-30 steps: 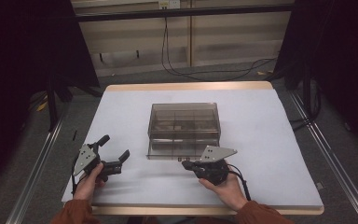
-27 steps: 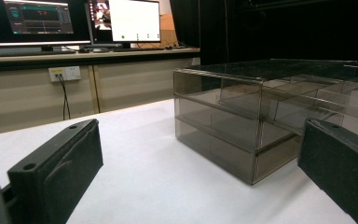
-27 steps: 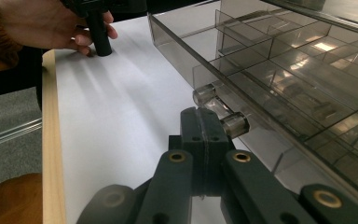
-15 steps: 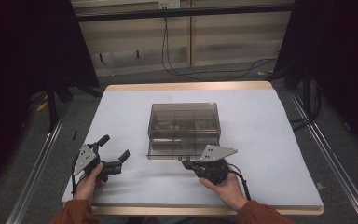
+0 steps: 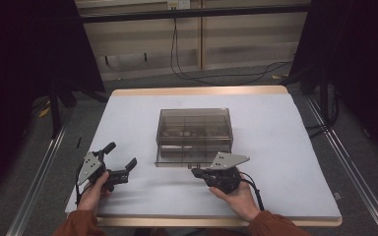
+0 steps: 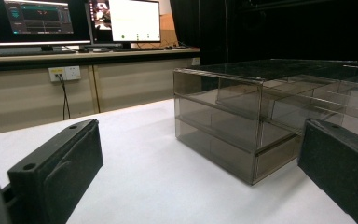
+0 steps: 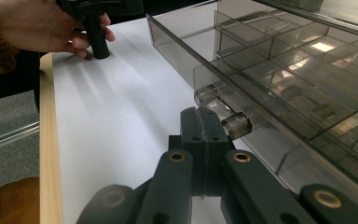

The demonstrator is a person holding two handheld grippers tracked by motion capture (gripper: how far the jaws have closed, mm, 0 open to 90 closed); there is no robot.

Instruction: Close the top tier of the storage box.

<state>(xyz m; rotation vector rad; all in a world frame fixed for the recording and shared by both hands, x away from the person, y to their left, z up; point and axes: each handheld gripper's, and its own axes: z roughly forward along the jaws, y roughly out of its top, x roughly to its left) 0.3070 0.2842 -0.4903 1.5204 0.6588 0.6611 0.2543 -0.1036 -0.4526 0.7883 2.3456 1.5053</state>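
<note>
Pulling open the lower drawer of the smoky transparent acrylic drawer cabinet (image 5: 194, 132) is best done straight outward, level with the white counter (image 5: 285, 147), once the right gripper (image 7: 204, 122), its jaws closed empty beside the clear cylindrical drawer handle (image 7: 223, 111), is opened, while the left gripper (image 5: 120, 164) waits wide-jawed.

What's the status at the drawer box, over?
Left tongs open, resting on white table. Right tongs shut beside clear knob of smoky transparent plastic drawer box. Nothing obstructing.

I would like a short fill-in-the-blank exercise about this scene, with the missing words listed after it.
1. The left gripper has its fingers ____.
2. The right gripper has its fingers pressed ____.
3. The smoky clear organizer box has its bottom drawer pulled partly ____.
4. The box stands on a ____ table.

Missing words: open; shut; out; white
</note>
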